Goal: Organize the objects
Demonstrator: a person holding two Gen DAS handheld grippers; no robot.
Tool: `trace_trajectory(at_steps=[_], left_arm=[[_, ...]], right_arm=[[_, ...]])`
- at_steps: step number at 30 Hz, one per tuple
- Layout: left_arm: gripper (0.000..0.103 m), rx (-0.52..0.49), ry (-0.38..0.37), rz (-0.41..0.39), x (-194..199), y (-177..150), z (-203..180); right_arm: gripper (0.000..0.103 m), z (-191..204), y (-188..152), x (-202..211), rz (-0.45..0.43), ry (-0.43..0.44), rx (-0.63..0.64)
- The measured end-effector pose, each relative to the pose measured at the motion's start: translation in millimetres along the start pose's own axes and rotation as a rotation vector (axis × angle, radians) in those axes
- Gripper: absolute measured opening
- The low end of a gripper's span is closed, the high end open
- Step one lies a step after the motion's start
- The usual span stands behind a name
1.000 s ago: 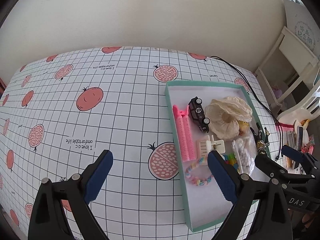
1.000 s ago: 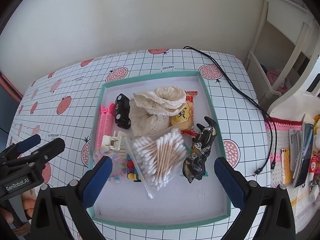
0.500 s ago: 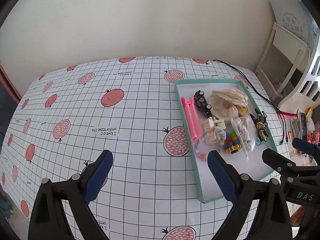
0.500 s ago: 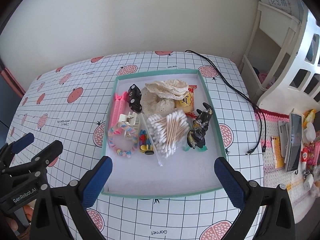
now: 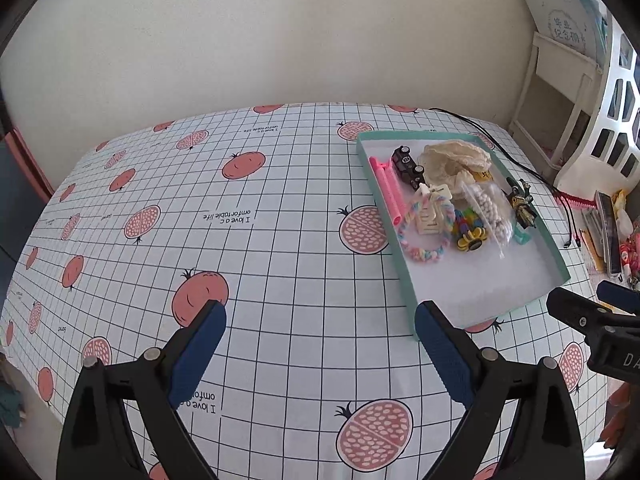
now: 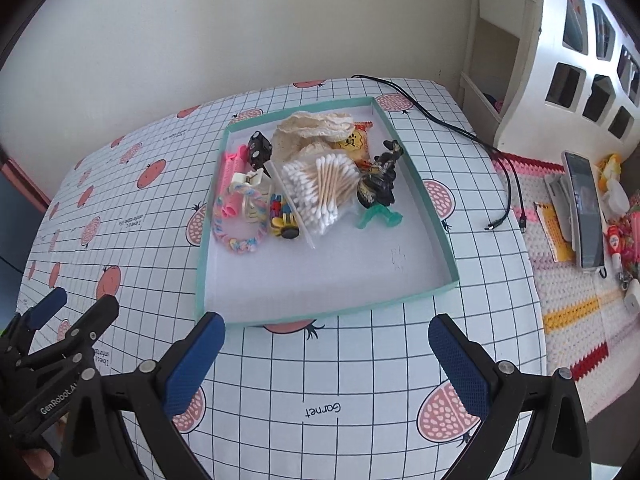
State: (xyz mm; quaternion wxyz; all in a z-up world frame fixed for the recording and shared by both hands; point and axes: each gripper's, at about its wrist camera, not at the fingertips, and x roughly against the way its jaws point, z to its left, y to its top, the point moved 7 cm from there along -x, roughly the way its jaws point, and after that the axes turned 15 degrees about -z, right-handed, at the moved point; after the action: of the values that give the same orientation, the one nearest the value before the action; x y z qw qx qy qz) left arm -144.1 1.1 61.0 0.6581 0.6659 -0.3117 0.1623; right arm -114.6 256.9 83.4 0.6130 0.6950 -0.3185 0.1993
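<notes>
Tongs apart, empty, near the shallow teal cardboard tray (image 6: 436, 224).
Items sit gathered inside; organizing looks nearly complete, next move unclear.

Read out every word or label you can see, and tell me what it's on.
"I love a comfortable life": tablecloth, printed upside down.
"Garnet": tablecloth, upside down.
"GenRobot.AI": left gripper body.
"DA", cut off: right gripper body.
Chinese characters on the yellow snack packet and leaning card: too blurred.

left tool (image 5: 320, 350): pulls way back, no longer by the tray (image 5: 404, 280), hangs over bare table (image 5: 280, 280)
right tool (image 6: 326, 358): backs off too, now clear of the tray's near rim
both: end up higher
</notes>
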Motion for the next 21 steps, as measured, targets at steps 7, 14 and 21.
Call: trace_trajectory(at_steps=[7,14,21], left_arm=[[0.096,-0.004,0.012,0.005,2,-36,2],[0.096,-0.011,0.028,0.016,2,-66,5],[0.096,-0.066,0.046,0.001,-3,-84,2]], right_arm=[[0.103,-3,-33,-3,0.019,-0.015,-0.009],[0.103,-2,-60,-6,0.008,-0.022,0.001],[0.103,0,-77,-13,-0.012,-0.038,0.027]])
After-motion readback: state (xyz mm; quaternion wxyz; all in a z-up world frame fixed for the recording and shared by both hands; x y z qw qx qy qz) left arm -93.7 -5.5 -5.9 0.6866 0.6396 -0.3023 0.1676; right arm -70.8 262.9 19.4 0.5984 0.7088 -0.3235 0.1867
